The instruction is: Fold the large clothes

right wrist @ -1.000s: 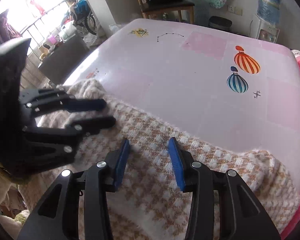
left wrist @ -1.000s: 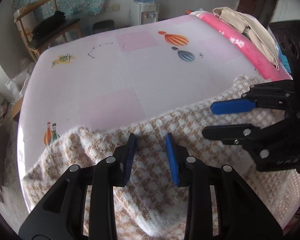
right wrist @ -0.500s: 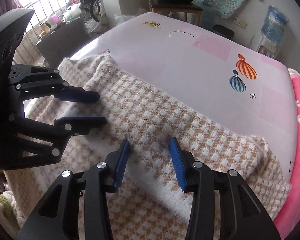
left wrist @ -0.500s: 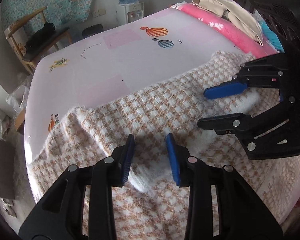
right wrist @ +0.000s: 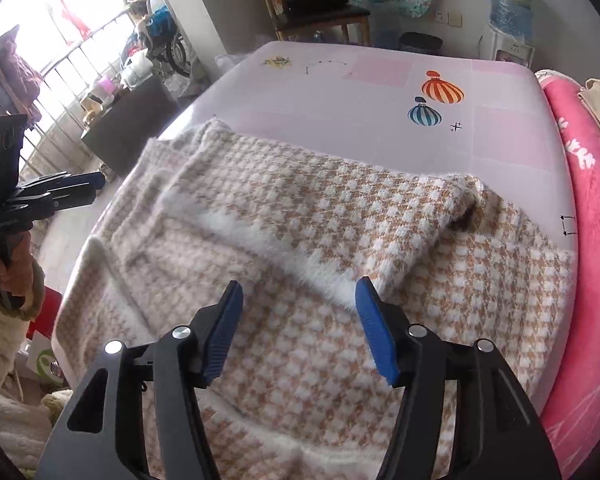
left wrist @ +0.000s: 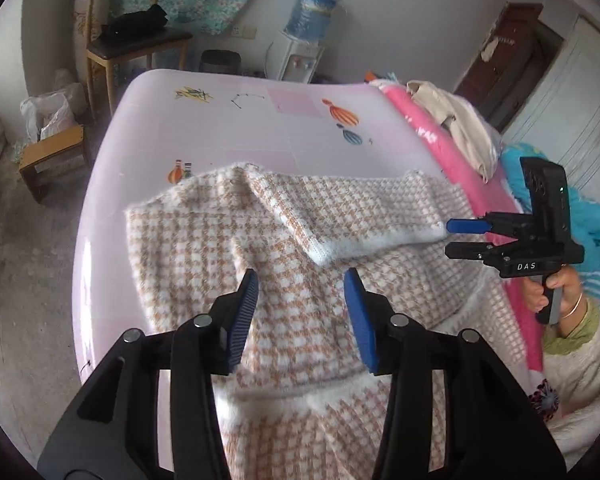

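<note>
Pale pink tabletop with balloon prints, bearing one houndstooth knit sweater at its near end. Nearest: left gripper and right gripper, jaws just opened, spread, nothing between them. Beyond: far part folded back over the body; further folds seemingly remain.

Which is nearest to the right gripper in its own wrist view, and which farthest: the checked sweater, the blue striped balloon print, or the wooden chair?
From the right gripper:
1. Checked sweater, directly beneath.
2. Blue striped balloon print, mid-table, right.
3. Wooden chair, beyond the table's far edge.
</note>
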`<move>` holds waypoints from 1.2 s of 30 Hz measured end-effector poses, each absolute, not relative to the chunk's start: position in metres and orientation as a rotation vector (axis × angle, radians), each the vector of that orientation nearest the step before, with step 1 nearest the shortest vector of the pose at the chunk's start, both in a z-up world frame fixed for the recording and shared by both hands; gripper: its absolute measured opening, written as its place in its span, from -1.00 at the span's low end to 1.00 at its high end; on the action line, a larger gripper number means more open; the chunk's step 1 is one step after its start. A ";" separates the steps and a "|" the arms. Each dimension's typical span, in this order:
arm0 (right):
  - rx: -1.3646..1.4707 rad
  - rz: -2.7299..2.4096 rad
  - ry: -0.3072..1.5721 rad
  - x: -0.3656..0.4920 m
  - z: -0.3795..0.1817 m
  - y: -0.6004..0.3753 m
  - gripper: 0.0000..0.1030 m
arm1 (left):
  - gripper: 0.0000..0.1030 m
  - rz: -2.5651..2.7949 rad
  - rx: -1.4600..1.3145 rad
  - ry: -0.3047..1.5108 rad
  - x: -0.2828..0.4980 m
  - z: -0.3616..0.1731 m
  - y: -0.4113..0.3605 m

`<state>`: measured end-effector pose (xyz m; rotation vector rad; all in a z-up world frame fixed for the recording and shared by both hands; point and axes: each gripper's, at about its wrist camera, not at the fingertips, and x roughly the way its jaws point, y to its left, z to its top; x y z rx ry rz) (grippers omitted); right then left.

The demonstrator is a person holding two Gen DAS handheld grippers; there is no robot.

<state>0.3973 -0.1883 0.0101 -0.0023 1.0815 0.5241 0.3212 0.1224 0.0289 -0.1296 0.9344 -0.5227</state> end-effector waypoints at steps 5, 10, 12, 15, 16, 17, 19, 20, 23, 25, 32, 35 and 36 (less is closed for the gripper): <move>0.084 0.678 1.050 0.343 0.021 -0.181 0.49 | -0.05 -0.466 -0.134 0.955 0.270 0.026 0.146; 0.069 0.747 1.120 0.300 -0.007 -0.162 0.50 | -0.05 -0.363 -0.050 1.032 0.243 -0.005 0.149; 0.061 0.727 1.144 0.292 -0.017 -0.161 0.50 | -0.05 -0.339 -0.019 1.049 0.241 -0.014 0.146; 0.106 0.718 1.162 0.288 -0.028 -0.167 0.50 | -0.09 -0.312 0.029 1.072 0.243 -0.028 0.145; 0.112 0.709 1.167 0.288 -0.030 -0.169 0.50 | -0.09 -0.311 0.031 1.081 0.246 -0.033 0.143; 0.121 0.702 1.171 0.288 -0.033 -0.171 0.50 | -0.10 -0.310 0.027 1.097 0.249 -0.038 0.143; 0.142 0.700 1.176 0.289 -0.036 -0.175 0.50 | -0.17 -0.303 0.019 1.113 0.253 -0.046 0.143; 0.146 0.700 1.176 0.289 -0.037 -0.175 0.50 | -0.18 -0.309 0.005 1.114 0.254 -0.047 0.144; 0.128 0.693 1.178 0.286 -0.037 -0.173 0.50 | -0.28 -0.411 -0.113 1.098 0.251 -0.038 0.152; 0.118 0.690 1.178 0.286 -0.038 -0.172 0.50 | -0.28 -0.458 -0.143 1.080 0.248 -0.033 0.151; 0.125 0.679 1.179 0.286 -0.039 -0.170 0.50 | -0.29 -0.370 -0.098 1.149 0.257 -0.053 0.144; 0.129 0.664 1.161 0.281 -0.034 -0.175 0.50 | -0.28 -0.328 -0.013 1.148 0.256 -0.053 0.133; 0.135 0.662 1.147 0.278 -0.031 -0.179 0.50 | -0.28 -0.310 0.028 1.147 0.255 -0.053 0.129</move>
